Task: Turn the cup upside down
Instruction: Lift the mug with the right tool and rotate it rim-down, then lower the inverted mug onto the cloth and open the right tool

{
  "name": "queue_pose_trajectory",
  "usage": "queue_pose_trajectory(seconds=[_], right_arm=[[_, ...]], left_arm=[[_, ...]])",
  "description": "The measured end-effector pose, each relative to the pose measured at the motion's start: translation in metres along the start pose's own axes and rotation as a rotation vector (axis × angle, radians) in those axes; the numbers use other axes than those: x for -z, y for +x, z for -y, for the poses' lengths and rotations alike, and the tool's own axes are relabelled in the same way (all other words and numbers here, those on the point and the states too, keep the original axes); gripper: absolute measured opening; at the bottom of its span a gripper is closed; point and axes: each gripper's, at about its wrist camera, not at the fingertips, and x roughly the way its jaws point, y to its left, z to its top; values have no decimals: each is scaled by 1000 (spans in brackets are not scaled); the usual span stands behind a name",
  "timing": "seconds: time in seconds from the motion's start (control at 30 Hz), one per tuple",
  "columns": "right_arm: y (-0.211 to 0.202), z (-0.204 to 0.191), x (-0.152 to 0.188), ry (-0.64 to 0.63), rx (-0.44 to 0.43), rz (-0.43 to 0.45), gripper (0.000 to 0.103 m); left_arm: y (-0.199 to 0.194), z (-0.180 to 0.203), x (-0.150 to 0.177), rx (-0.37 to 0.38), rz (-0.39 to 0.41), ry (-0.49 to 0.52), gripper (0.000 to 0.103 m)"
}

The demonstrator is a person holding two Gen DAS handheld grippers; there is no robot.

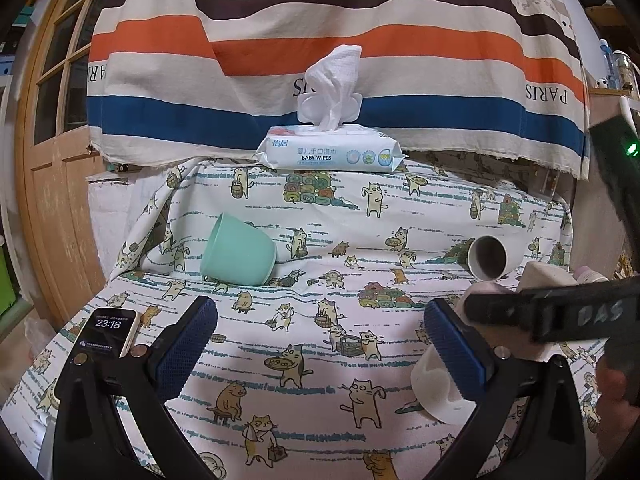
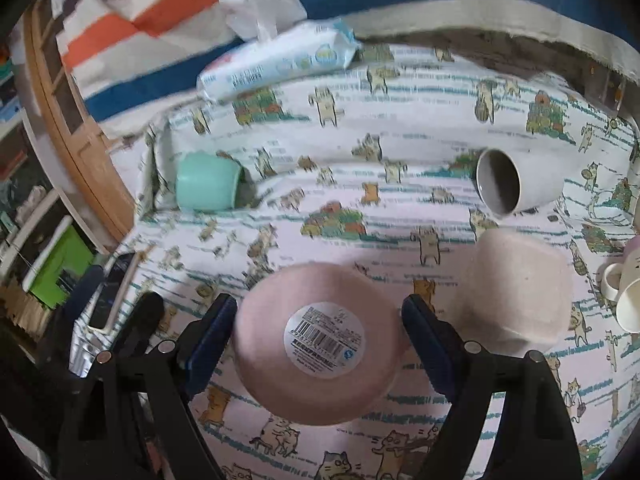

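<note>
A pink cup (image 2: 320,344) stands upside down between my right gripper's (image 2: 318,340) blue pads; its base carries a round barcode sticker. The pads sit close beside the cup wall; I cannot tell if they touch. A second pink cup (image 2: 516,284) stands upside down to its right. A green cup (image 1: 236,250) (image 2: 208,186) and a grey-white cup (image 1: 486,258) (image 2: 512,186) lie on their sides farther back. My left gripper (image 1: 320,340) is open and empty above the cloth. A white cup (image 1: 436,392) lies behind its right finger.
A cat-print cloth (image 1: 320,360) covers the table. A baby wipes pack (image 1: 332,154) (image 2: 276,64) sits at the back before a striped hanging cloth (image 1: 320,40). A phone (image 1: 108,332) lies at front left. White mugs (image 2: 624,292) stand at the right edge. A wooden door (image 1: 52,160) is left.
</note>
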Motion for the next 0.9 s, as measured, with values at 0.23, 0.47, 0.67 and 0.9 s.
queue_pose_trajectory(seconds=[0.23, 0.47, 0.67, 0.9], right_arm=[[-39, 6, -6, 3, -6, 159, 101], [-85, 22, 3, -53, 78, 369, 102], [-114, 44, 16, -100, 158, 491, 102], [-134, 76, 30, -93, 179, 556, 103]], left_arm=[[0, 0, 0, 1, -1, 0, 103], [0, 3, 1, -1, 10, 9, 103], [-5, 8, 1, -2, 37, 39, 103], [-5, 10, 0, -6, 37, 47, 103]])
